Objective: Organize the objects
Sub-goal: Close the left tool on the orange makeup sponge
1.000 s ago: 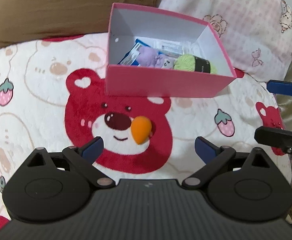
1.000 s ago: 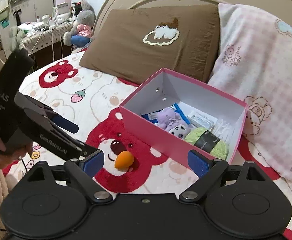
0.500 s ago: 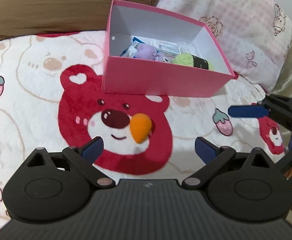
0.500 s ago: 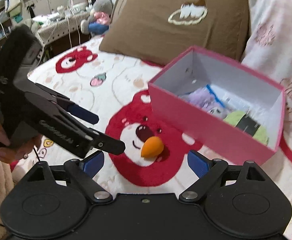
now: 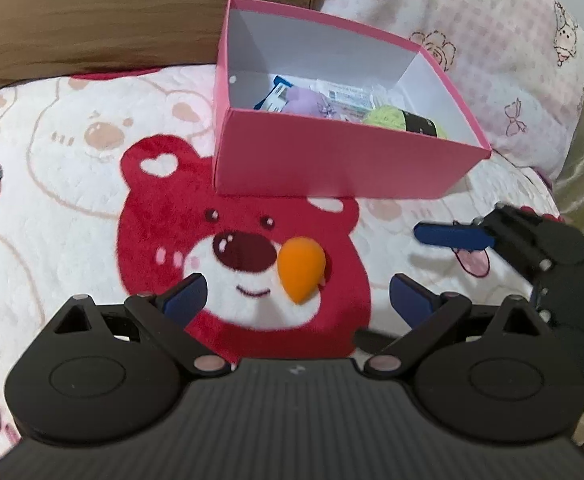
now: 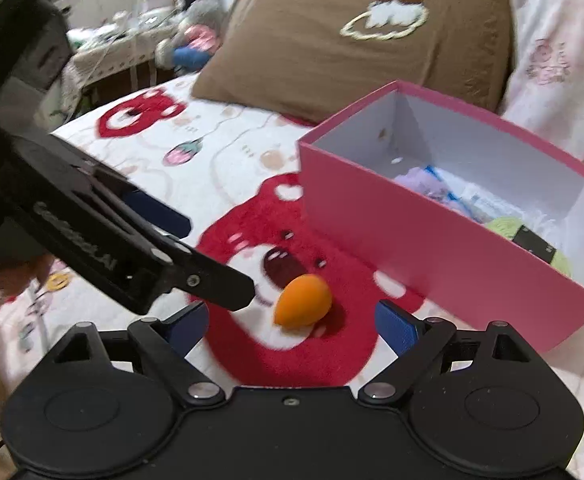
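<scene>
An orange sponge (image 5: 302,270), egg-shaped with its pointed end toward the camera, lies on the bed blanket (image 5: 72,152), on the white muzzle of a printed red bear face. In the left wrist view it sits ahead of the left gripper (image 5: 298,300) and between the lines of its two blue-padded fingers, nearer neither by much; the jaws stand wide apart and hold nothing. In the right wrist view the sponge (image 6: 303,306) lies likewise between and just ahead of the right gripper (image 6: 292,322), whose jaws are also spread wide and empty. Both grippers tilt downward toward the blanket and converge on the sponge, the left one reaching in from the left of the right view, held by a hand at the frame edge. Beyond the sponge stands an open pink box (image 5: 332,168) holding green yarn (image 5: 388,118), a purple soft item and packets, with a brown pillow (image 6: 332,52) behind.
</scene>
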Action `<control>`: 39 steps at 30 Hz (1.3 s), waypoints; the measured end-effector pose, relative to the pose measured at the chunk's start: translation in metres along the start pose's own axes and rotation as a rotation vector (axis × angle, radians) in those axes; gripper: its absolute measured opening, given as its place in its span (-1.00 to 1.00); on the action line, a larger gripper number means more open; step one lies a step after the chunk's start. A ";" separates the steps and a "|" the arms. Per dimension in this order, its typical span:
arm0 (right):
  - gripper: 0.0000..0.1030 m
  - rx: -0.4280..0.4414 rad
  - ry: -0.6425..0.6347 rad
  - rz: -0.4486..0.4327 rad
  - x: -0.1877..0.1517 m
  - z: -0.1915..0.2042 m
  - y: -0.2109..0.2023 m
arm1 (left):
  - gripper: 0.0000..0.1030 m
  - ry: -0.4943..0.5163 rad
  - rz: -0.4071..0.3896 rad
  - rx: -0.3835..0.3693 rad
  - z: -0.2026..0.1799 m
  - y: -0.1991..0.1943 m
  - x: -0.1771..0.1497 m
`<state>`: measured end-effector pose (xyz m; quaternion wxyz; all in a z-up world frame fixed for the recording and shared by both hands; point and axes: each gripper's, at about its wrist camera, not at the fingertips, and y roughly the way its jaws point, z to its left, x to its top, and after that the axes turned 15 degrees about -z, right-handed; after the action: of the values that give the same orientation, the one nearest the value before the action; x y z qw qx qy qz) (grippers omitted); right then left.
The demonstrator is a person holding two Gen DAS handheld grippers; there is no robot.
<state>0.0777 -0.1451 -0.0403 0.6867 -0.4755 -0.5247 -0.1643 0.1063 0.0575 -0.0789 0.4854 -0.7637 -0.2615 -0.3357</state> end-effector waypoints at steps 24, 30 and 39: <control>0.72 -0.046 0.075 0.015 -0.038 -0.003 0.070 | 0.61 -0.032 -0.016 -0.069 0.009 0.055 -0.022; 0.49 -0.050 0.110 0.036 -0.042 -0.006 0.079 | -0.04 -0.093 -0.016 -0.094 0.015 0.066 -0.023; -0.06 -0.075 0.087 0.062 -0.035 -0.007 0.092 | -0.41 -0.097 -0.007 -0.096 0.016 0.065 -0.023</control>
<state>0.1349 -0.1151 -0.1156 0.6955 -0.5092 -0.4727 -0.1829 0.1431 0.0454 -0.1384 0.4337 -0.8006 -0.2708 -0.3123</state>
